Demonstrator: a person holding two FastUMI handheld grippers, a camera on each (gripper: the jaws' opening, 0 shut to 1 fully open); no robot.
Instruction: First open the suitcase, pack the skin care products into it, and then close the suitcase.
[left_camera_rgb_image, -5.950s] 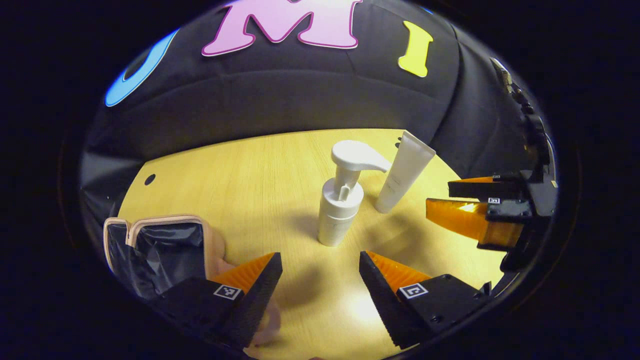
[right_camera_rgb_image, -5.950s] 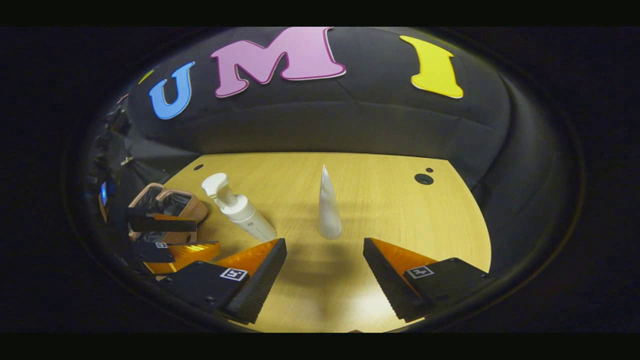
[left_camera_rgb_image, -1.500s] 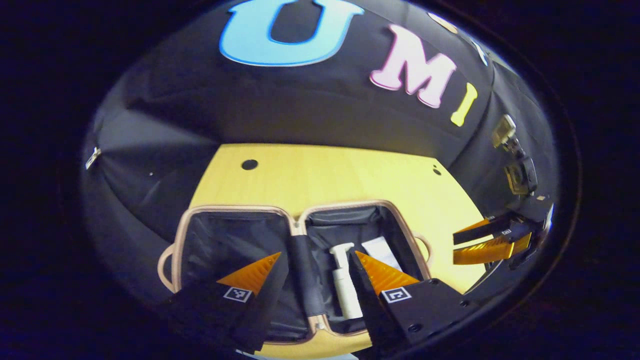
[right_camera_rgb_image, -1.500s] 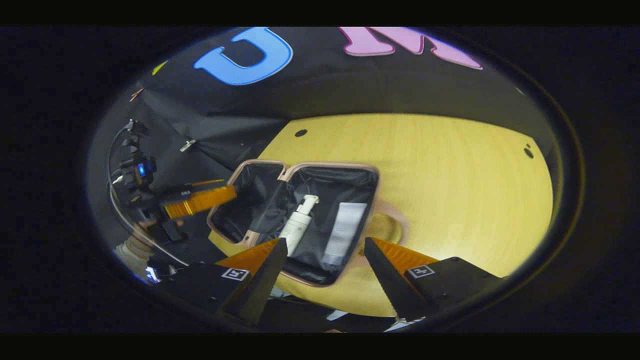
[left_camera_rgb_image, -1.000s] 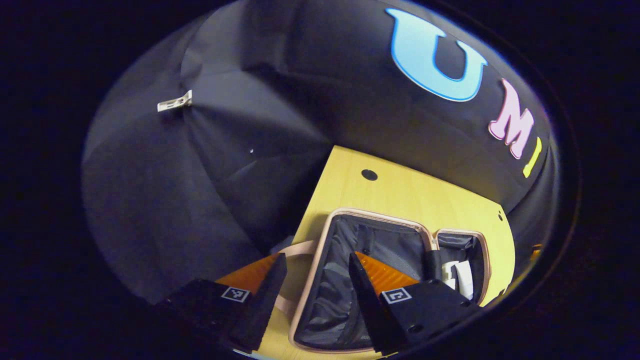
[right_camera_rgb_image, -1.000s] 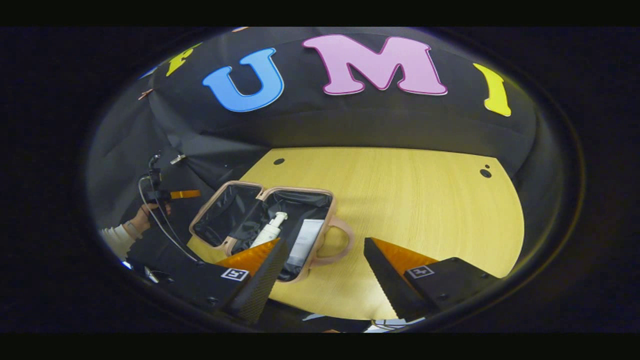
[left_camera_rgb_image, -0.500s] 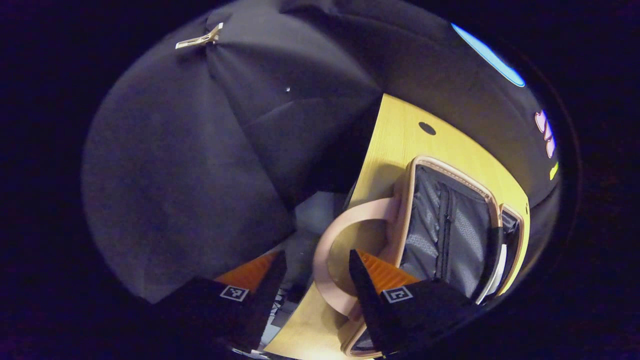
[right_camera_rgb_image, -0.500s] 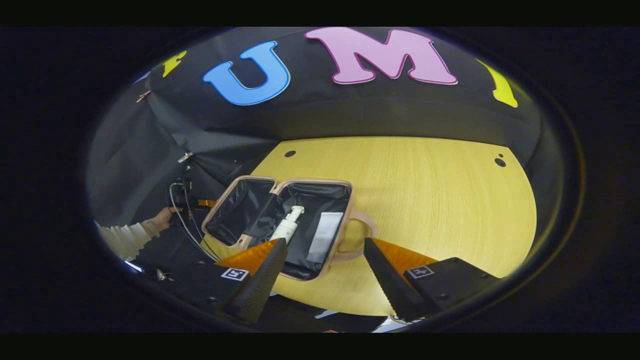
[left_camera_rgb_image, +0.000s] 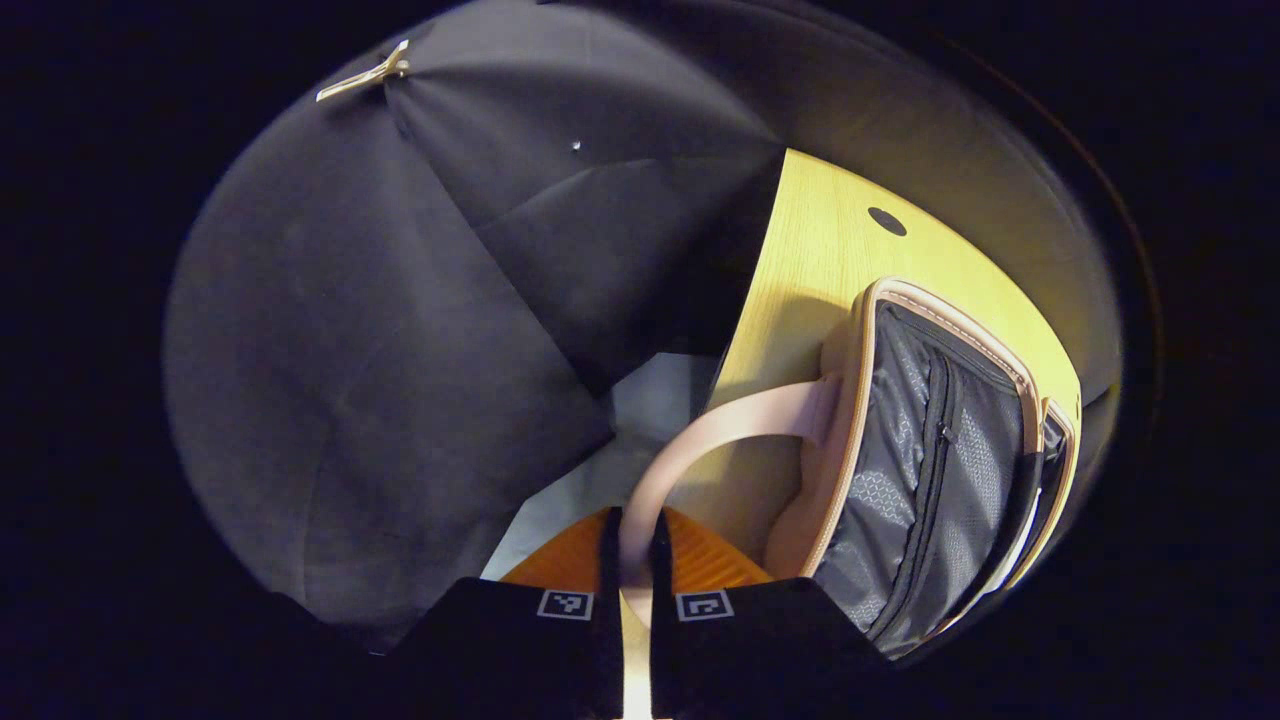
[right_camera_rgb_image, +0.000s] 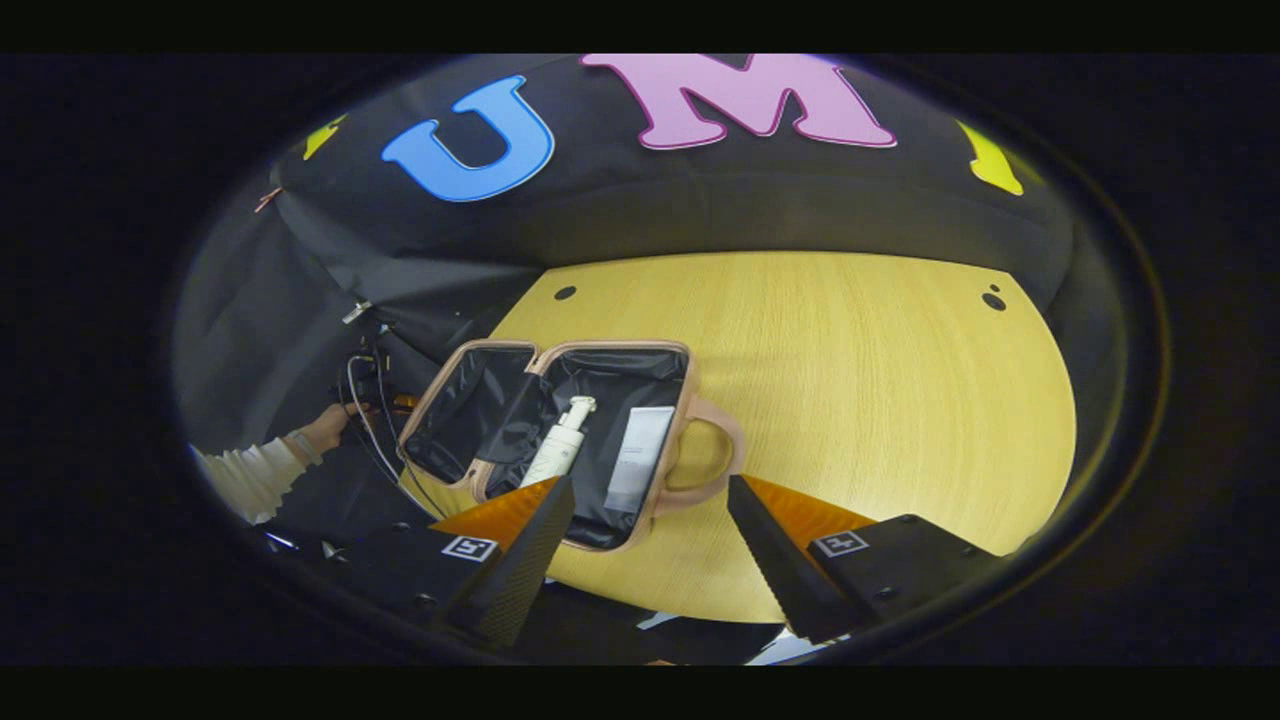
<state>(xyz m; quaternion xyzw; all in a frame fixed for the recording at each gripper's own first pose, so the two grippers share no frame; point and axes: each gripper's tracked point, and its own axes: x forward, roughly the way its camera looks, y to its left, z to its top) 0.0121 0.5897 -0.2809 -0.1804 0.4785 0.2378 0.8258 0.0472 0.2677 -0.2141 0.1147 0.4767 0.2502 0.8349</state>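
Observation:
The small pink suitcase (right_camera_rgb_image: 612, 346) lies open on the wooden table (right_camera_rgb_image: 850, 400), both black-lined halves facing up. In its right half a white pump bottle (right_camera_rgb_image: 560, 448) lies beside a white tube (right_camera_rgb_image: 636, 458). My left gripper (left_camera_rgb_image: 632, 545) is shut on the curved pink handle (left_camera_rgb_image: 720, 428) of the suitcase's left half (left_camera_rgb_image: 955, 320), at the table's left edge. My right gripper (right_camera_rgb_image: 650, 510) hangs open above the table's near edge, just in front of the suitcase's other handle (right_camera_rgb_image: 728, 455), with nothing between its fingers.
A person's hand (right_camera_rgb_image: 325, 428) and light sleeve (right_camera_rgb_image: 245, 475) show left of the suitcase in the right gripper view. The table has small dark holes (right_camera_rgb_image: 565, 293) near its far corners. Bare tabletop stretches to the right of the suitcase. A clip (left_camera_rgb_image: 362, 75) pins the wall cloth.
My left gripper has moved in over the pink handle and shut on it; half a second ago it stood open around it. The right gripper has barely shifted and stays open.

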